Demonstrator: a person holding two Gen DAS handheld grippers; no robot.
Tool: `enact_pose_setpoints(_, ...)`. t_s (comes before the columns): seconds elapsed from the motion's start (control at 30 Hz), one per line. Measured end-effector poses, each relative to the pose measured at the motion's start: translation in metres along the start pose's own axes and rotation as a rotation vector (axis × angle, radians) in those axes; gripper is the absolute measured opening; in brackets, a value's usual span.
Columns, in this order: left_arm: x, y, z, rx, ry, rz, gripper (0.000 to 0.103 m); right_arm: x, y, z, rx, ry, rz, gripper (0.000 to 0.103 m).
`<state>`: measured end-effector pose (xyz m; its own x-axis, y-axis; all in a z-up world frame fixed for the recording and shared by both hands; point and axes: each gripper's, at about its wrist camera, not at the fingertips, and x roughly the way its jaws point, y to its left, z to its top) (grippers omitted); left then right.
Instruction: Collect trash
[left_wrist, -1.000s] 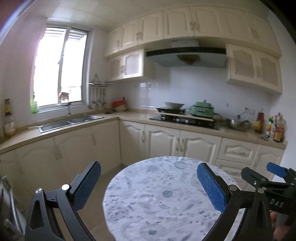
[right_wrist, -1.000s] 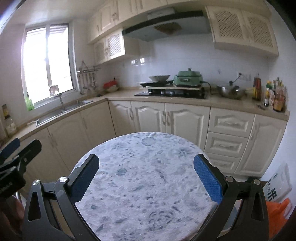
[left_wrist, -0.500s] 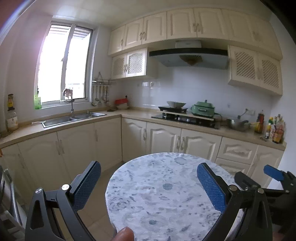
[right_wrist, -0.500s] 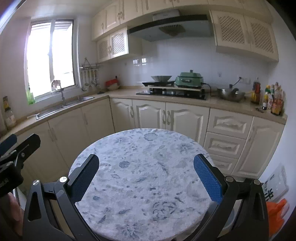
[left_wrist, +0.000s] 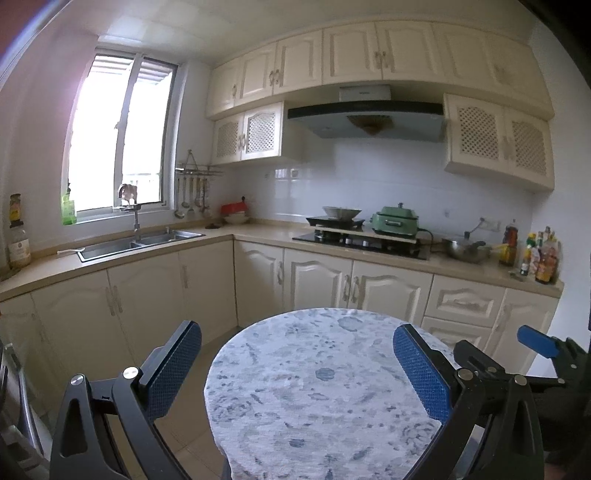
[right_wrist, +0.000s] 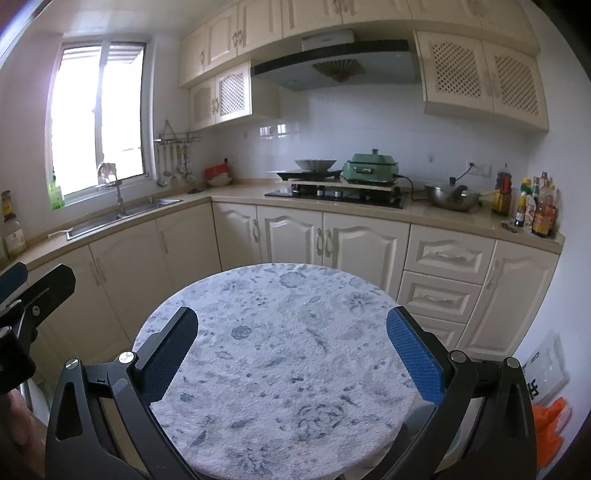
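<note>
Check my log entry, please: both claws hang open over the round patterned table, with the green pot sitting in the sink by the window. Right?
Not quite. Both views show the green pot on the stove, not in the sink. The left claw and right claw do hang open over the round table.

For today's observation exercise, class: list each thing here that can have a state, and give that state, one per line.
Left tool: open, holding nothing.
Right tool: open, holding nothing.
Table: covered by a cloth, nothing on it.
Base cabinets: doors shut.
Drawers: shut.
Green pot: lid on.
Tap: whether running cannot be told.
Window: bright; open or shut unclear.
</note>
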<state>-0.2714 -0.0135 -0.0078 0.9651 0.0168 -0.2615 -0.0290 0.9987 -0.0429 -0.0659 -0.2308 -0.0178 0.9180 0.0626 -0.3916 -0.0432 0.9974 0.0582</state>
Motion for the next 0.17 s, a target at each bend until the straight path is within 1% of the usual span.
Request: enact_pose_setpoints(0.17,-0.0024,-0.0047,-0.0025,-0.012,-0.001,-0.009,0.102,0.0006,0.0009,0.0002,0.001,0.002,0.002,0.103)
